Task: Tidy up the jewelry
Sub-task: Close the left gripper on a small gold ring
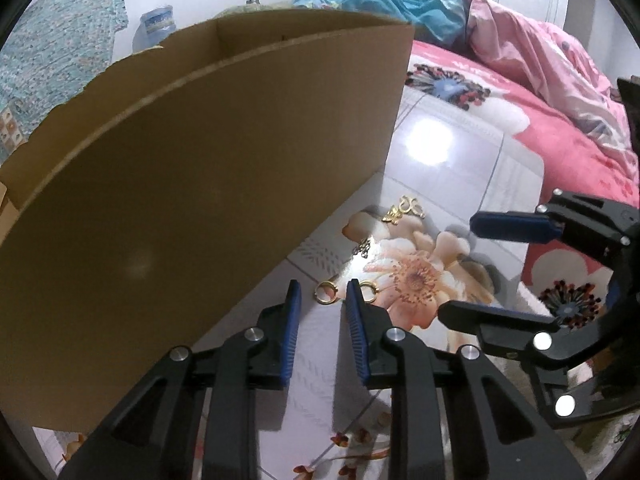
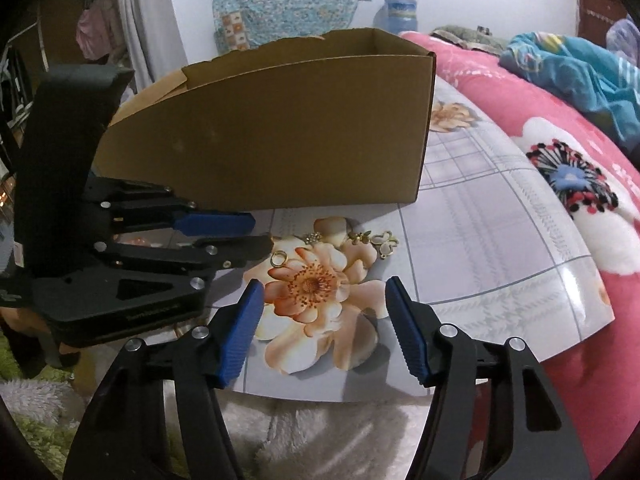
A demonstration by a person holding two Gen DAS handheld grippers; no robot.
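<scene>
Nearest to you, your left tool [image 1: 320, 294] points down at the glossy flowered mat [image 1: 452, 168], its blue fingers [image 1: 294, 312] drawn close together with only a narrow gap. A gold ring [image 1: 326, 293] lies on the mat in that gap, just past the tips; the pads do not press on it, so the tool holds nothing. A second gold ring [image 1: 368, 291] sits right beside the first, partly behind the right-hand finger. Your right tool [image 2: 324, 300] stands about half open over the big printed peach flower [image 2: 312, 284] on the mat, empty, with its fingers [image 2: 250, 320] well apart on either side of the flower. A little farther along the mat lie more pieces of jewelry: a small dark sparkly piece [image 1: 363, 247], then a gold butterfly-shaped piece [image 1: 404, 209], both near the foot of the cardboard box [image 1: 180, 184]. The box stands open at the top on the mat, to the left of the jewelry and just beside it. Beyond the mat spreads a pink flowered bedspread [image 1: 560, 148], with a blue blanket [image 1: 380, 0] bunched at the far end.
</scene>
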